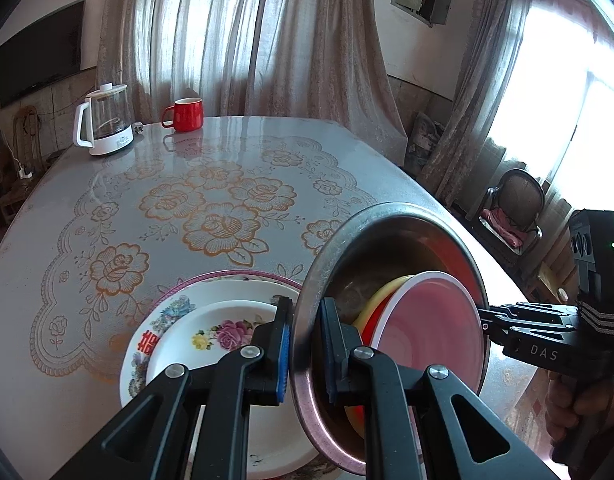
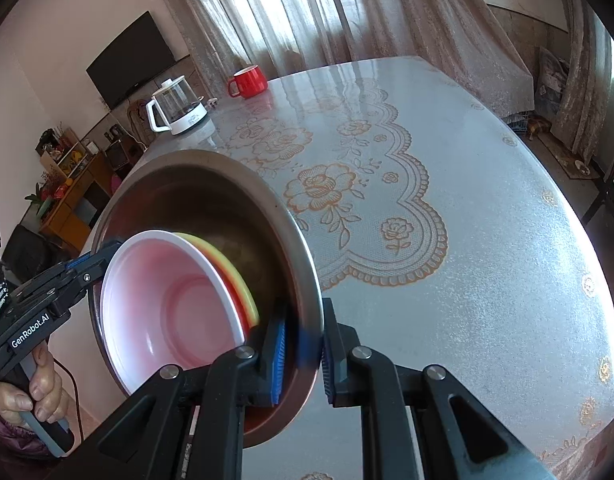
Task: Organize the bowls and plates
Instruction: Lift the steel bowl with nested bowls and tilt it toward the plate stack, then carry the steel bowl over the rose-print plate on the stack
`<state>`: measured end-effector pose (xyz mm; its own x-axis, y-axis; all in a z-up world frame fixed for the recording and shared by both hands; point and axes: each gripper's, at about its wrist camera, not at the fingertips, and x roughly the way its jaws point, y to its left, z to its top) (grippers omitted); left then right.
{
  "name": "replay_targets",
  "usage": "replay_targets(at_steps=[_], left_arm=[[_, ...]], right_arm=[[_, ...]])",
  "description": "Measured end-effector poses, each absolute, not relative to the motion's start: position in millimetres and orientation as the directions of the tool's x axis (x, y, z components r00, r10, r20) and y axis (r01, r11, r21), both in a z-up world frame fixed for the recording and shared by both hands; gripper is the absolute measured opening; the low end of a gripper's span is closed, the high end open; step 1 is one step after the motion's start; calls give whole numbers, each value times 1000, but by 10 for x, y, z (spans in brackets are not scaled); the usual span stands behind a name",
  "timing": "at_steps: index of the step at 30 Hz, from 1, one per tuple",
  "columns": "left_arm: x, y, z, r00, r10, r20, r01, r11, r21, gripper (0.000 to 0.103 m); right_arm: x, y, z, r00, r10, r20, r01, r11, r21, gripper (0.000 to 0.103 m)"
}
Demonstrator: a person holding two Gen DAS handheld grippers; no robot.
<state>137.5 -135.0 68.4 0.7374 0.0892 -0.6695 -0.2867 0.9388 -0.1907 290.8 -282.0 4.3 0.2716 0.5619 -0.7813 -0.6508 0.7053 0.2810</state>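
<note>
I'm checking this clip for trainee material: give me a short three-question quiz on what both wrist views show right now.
1. True or false: the metal basin is gripped on its rim from two opposite sides, by the left gripper and the right gripper.
2. Which item lies innermost in the basin? A) the pink-lined bowl B) the red mug C) the kettle
3. Fill in: beside the basin, two floral ___ lie stacked on the table.

Key: 1 true; 2 A, with a yellow bowl nested behind it; 3 plates.
</note>
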Motion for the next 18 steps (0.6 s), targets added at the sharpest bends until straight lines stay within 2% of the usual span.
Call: replay_targets(at_steps=[9,18], left_arm=[[1060,-872,710,738,144,-660,-359,911,-202,16],[868,-548,570,713,154,-684,-404,888,-221,16]], right_arm=[[2725,-2281,193,227,583,-780,-718,641,270,12],[2601,-1772,63,168,559,-812,-753,604,260,12]])
